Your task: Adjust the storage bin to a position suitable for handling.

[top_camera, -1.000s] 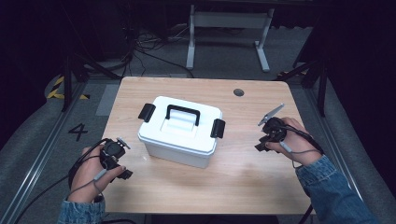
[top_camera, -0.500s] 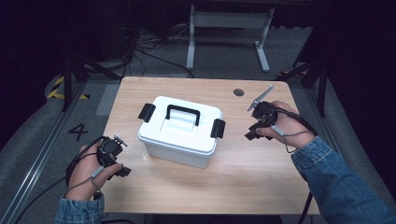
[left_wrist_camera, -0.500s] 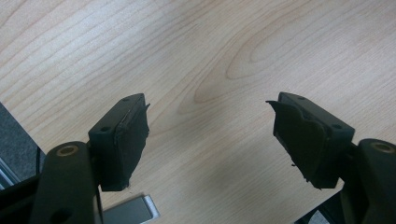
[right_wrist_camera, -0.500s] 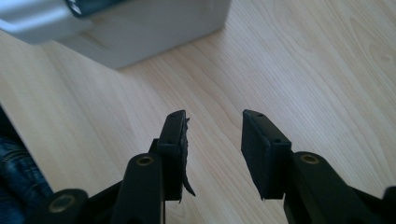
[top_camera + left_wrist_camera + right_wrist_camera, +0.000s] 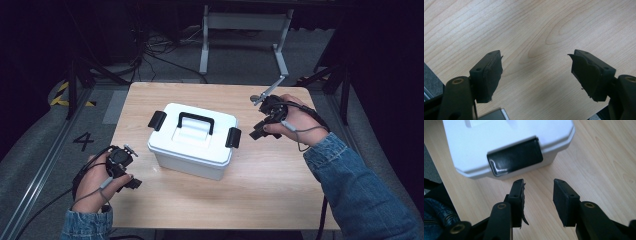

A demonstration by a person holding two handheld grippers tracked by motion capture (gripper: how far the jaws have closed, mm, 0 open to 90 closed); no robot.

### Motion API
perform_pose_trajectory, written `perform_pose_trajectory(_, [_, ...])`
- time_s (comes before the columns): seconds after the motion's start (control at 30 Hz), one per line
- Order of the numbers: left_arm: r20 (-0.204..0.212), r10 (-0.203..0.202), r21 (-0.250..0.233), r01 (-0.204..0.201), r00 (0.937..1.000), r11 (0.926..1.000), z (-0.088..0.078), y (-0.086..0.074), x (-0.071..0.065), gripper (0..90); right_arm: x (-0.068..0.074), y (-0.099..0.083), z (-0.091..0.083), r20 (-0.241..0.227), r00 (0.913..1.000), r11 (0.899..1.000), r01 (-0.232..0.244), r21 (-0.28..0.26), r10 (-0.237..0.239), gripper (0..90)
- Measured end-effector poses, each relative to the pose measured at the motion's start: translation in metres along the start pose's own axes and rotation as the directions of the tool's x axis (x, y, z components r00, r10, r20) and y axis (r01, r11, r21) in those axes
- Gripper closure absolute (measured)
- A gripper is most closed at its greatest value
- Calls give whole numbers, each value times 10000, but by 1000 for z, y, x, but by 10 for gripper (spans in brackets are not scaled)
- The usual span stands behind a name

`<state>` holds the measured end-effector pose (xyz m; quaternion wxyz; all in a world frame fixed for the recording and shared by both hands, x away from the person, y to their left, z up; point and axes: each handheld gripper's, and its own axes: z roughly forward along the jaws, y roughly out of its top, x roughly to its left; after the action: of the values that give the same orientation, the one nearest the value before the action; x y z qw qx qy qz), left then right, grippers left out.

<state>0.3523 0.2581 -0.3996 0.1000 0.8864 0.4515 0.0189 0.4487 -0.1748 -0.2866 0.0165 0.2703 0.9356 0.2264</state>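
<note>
- Box (image 5: 194,140), white with black latches, is sitting mid-frame on the bench (image 5: 280,185) in the high view.
- Right claw (image 5: 256,131) is hovering just beside the box's right latch (image 5: 514,157), jaws apart and gripping nothing.
- Left claw (image 5: 134,181) is waiting at lower left, jaws wide apart over bare wood.

Lab: cables (image 5: 150,50), floor marking tape (image 5: 62,92)

table: light wood (image 5: 280,200) | floor: grey carpet (image 5: 40,150), numeral 4 (image 5: 83,141) near left | far: white metal stand (image 5: 243,22), cables (image 5: 150,47) | room: dark
</note>
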Motion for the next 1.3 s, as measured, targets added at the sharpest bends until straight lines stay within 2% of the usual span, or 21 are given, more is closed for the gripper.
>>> perform_pose_trajectory(0.17, [8, 11, -18, -11, 10000, 10000, 0, 1, 1, 254, 0, 12, 0, -143, 9999, 9996, -17, -264, 14, 627])
perform_pose_trajectory(0.4, [60, -121, -55, 121, 9999, 9999, -1, 1, 2, 254, 0, 31, 8, -408, 9989, 9985, 196, -520, -217, 617])
perform_pose_trajectory(0.5, [47, -26, -49, 26, 10000, 10000, 0, 3, 2, 254, 4, 44, 14, -512, 9980, 9963, 324, -801, -366, 612])
perform_pose_trajectory(0.8, [74, -78, -66, 78, 9999, 9999, 2, -1, 3, 254, 7, 61, 31, -760, 9952, 9926, 539, -1089, -624, 601])
perform_pose_trajectory(1.0, [89, -132, -57, 133, 9999, 9999, 2, -2, 5, 254, 11, 74, 43, -1164, 9911, 9891, 488, -1391, -652, 602])
perform_pose_trajectory(1.07, [89, -110, -11, 110, 9999, 9999, 1, -1, 6, 253, 13, 77, 46, -1131, 9911, 9884, 545, -1418, -708, 602])
perform_pose_trajectory(1.13, [78, -175, -60, 175, 9998, 9998, 2, -1, 6, 253, 17, 79, 52, -983, 9908, 9879, 796, -1333, -931, 601])
perform_pose_trajectory(1.23, [139, -237, -5, 237, 9996, 9997, 3, 0, 7, 253, 20, 83, 57, -1023, 9900, 9874, 829, -1351, -972, 600])
perform_pose_trajectory(1.27, [12, -31, 20, 31, 10000, 10000, 2, 1, 8, 253, 20, 84, 58, -1033, 9900, 9871, 810, -1380, -957, 600])
perform_pose_trajectory(1.3, [77, -139, -34, 139, 9999, 9999, 3, 1, 7, 253, 21, 85, 59, -1075, 9896, 9869, 807, -1396, -961, 600])
